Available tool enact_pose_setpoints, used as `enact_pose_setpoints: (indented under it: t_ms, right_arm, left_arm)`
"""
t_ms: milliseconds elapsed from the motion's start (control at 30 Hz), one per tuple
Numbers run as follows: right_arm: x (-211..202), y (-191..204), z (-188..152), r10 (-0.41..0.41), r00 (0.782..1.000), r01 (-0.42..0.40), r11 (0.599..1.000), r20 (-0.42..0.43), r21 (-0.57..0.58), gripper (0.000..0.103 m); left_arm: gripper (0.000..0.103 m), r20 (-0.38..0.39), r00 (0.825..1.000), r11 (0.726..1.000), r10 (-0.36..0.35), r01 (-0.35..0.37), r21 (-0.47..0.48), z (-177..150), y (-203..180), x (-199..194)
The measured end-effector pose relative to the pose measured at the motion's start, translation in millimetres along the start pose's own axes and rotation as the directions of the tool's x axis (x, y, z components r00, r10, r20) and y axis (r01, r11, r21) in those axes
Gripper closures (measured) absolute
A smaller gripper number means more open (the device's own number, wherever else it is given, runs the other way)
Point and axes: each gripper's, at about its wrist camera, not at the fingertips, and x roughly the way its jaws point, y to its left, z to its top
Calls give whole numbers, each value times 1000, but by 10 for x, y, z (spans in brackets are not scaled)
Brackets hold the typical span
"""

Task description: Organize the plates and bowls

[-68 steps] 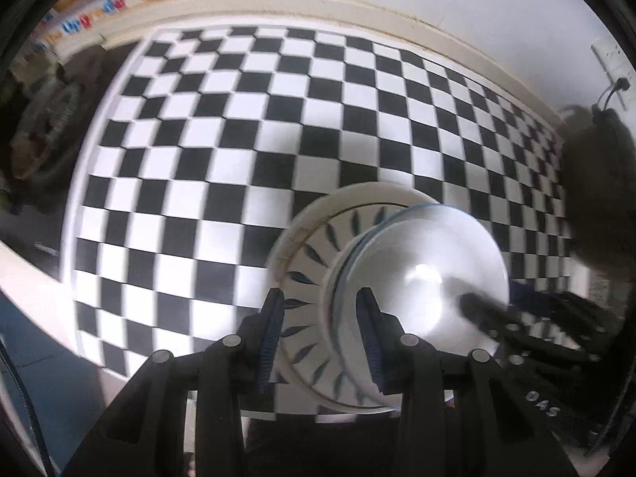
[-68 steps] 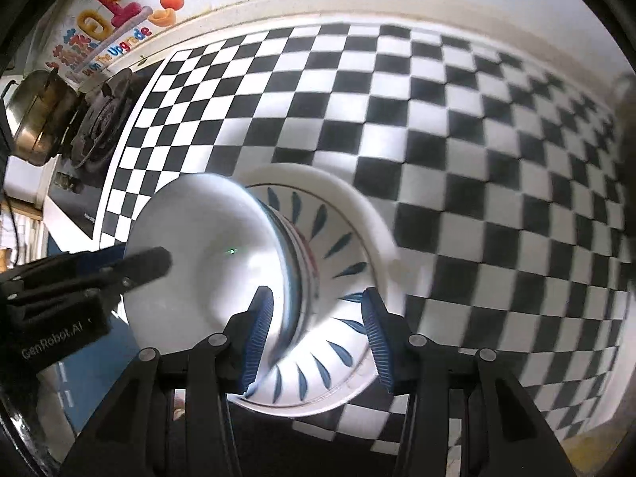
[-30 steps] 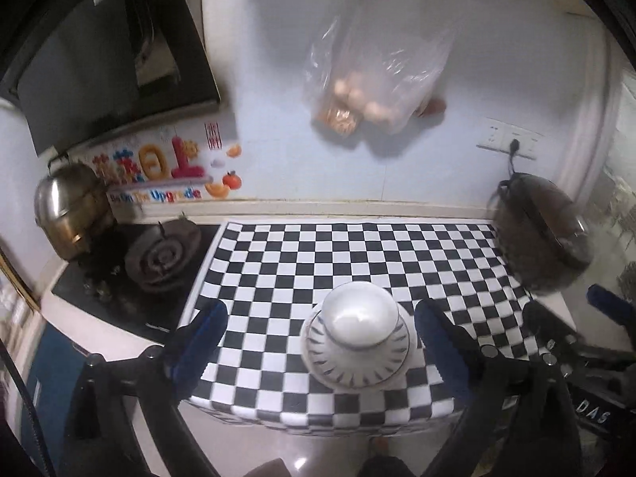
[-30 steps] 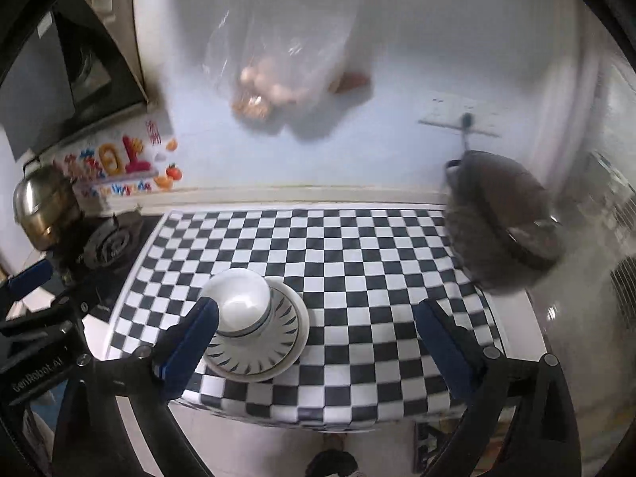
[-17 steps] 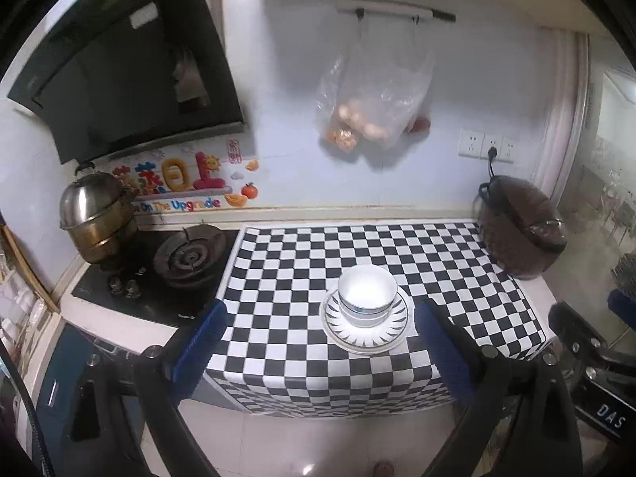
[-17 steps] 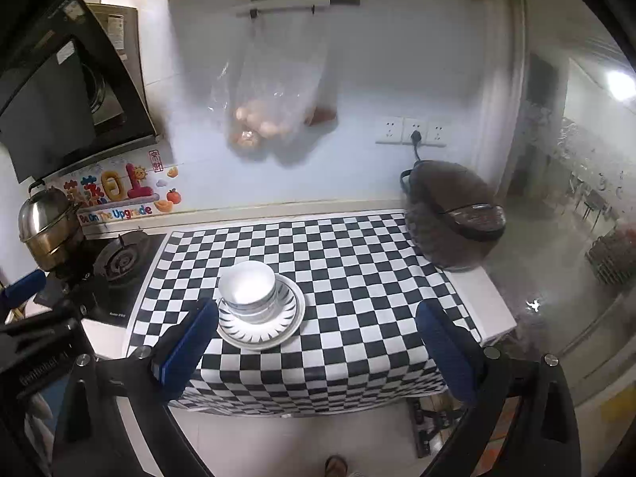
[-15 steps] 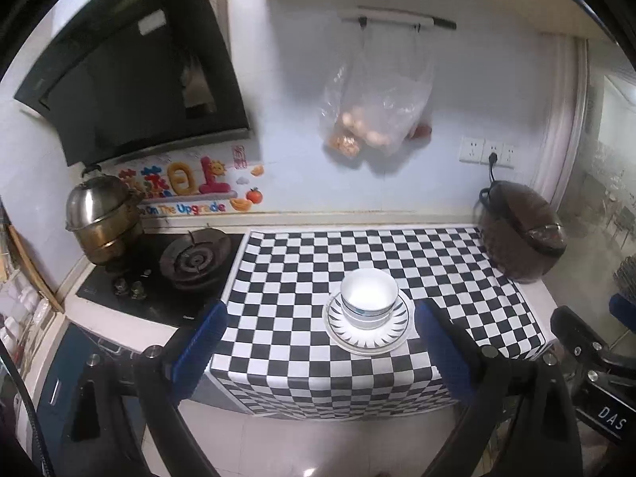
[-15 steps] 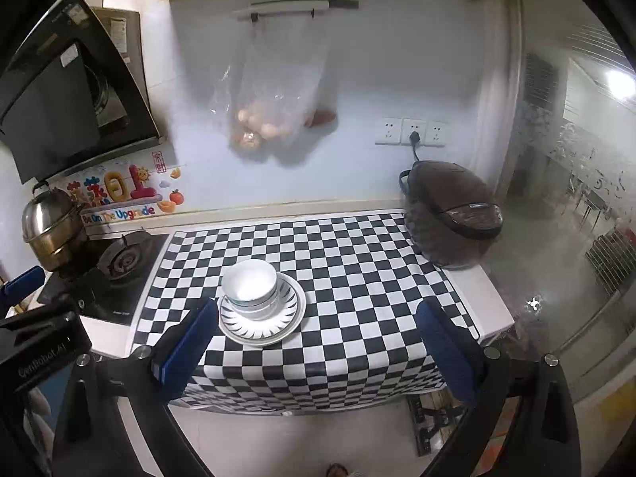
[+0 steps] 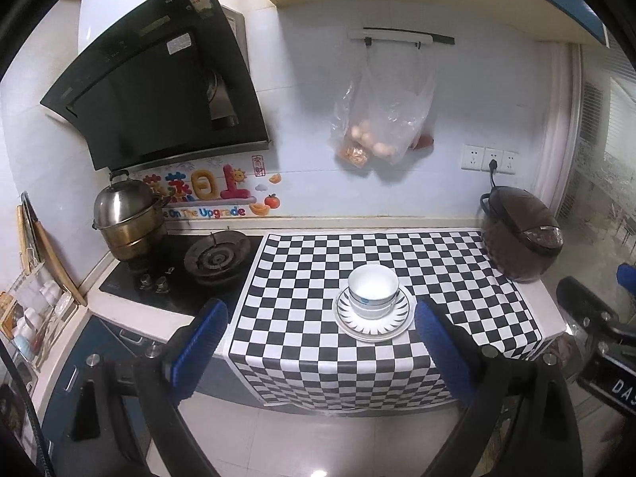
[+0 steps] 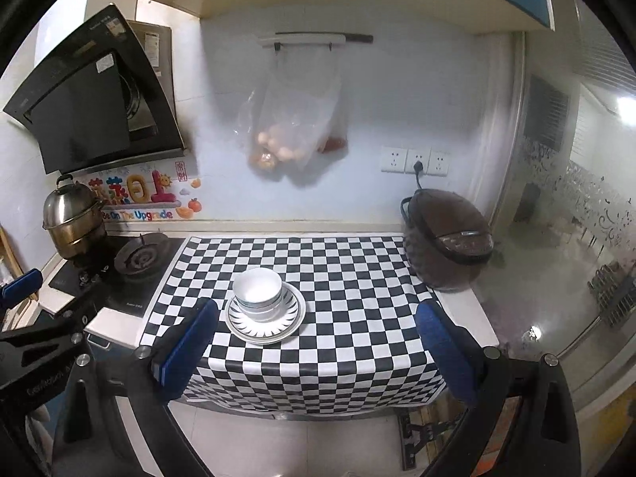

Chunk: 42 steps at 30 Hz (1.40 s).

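One kitchen wall fills the upper frame, with a black range hood (image 9: 159,91) at upper left. A checkered cloth (image 9: 381,302) is spread over the counter below. At centre, a leaf-patterned plate (image 9: 373,322) is topped by stacked white bowls (image 9: 373,286). The left gripper (image 9: 320,348) and right gripper (image 10: 316,348) are held wide apart, empty.

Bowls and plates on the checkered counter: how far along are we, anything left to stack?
Stacking looks done: the white bowls sit nested upright on the patterned plates, mid-cloth on the checkered counter. Nothing is in hand: the left gripper and right gripper are both wide open, well back from the counter. No other loose dishes show, so nothing appears left.
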Motion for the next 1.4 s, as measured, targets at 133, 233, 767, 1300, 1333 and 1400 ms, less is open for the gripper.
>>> enact_pose_setpoints:
  t_ms: [133, 233, 767, 1300, 1333, 1400]
  right_arm:
    - [-61, 19, -18, 1, 1000, -1, 1000, 2, 3, 2]
    - [-88, 50, -31, -7, 1000, 7, 1000, -6, 6, 2]
    - [-45, 86, -32, -9, 1000, 9, 1000, -15, 12, 2]
    - [-51, 164, -85, -25, 1000, 25, 999, -17, 28, 2]
    - [-61, 166, -89, -28, 1000, 28, 999, -15, 31, 2]
    - [-70, 179, -105, -30, 999, 30, 999, -12, 34, 2]
  left_arm:
    - [6, 3, 1000, 1000, -3, 3, -3, -40, 35, -57]
    - [6, 7, 1000, 1000, -9, 9, -2, -50, 59, -81]
    - [6, 17, 1000, 1000, -13, 13, -2, -37, 115, -134]
    - [6, 42, 999, 1000, -7, 7, -5, -6, 136, -199]
    - [6, 43, 999, 1000, -6, 7, -5, -6, 135, -201]
    - [6, 44, 999, 1000, -5, 5, -4, -7, 135, -201]
